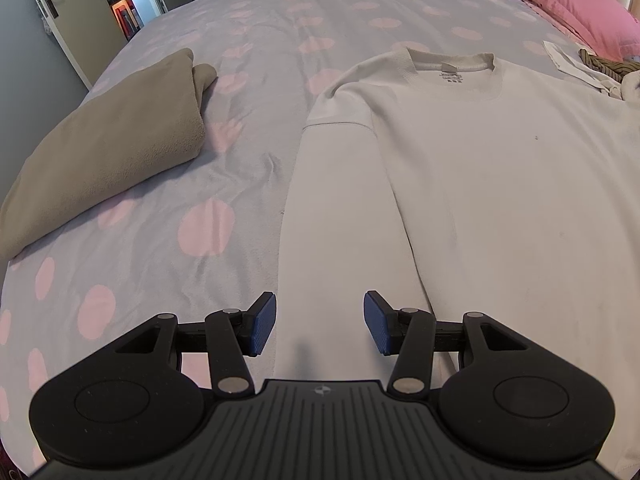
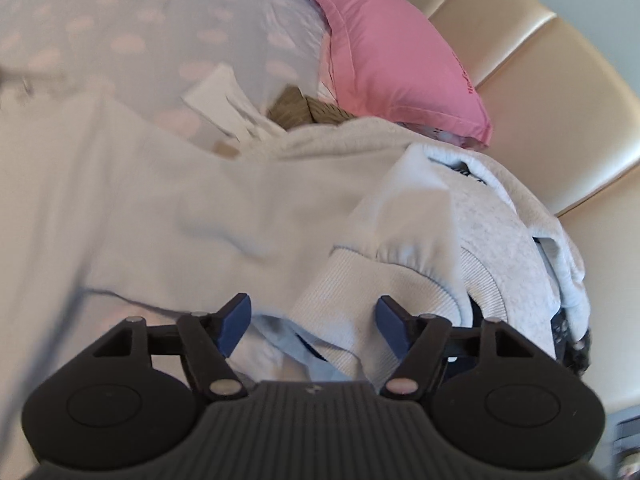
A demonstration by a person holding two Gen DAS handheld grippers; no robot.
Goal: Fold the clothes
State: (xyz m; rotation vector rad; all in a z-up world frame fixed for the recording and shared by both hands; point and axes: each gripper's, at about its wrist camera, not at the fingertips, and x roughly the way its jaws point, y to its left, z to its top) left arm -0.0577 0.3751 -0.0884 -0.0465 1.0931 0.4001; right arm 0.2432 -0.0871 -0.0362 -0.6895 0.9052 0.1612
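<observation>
A white long-sleeved sweatshirt [image 1: 480, 168] lies flat on the bed, collar away from me, its left sleeve [image 1: 340, 208] laid straight down its side. My left gripper [image 1: 320, 326] is open and empty just above that sleeve's lower end. In the right wrist view the same sweatshirt [image 2: 140, 184] is blurred, and its right sleeve with a ribbed cuff [image 2: 360, 300] lies between the jaws of my open right gripper [image 2: 314, 330]. The cuff is not pinched.
A folded khaki garment [image 1: 116, 140] lies at the left on the dotted bedspread [image 1: 248, 80]. A pile of grey and white clothes [image 2: 508, 232] sits at the right by a pink pillow [image 2: 392, 60] and the beige headboard [image 2: 560, 92]. A door [image 1: 60, 12] stands far left.
</observation>
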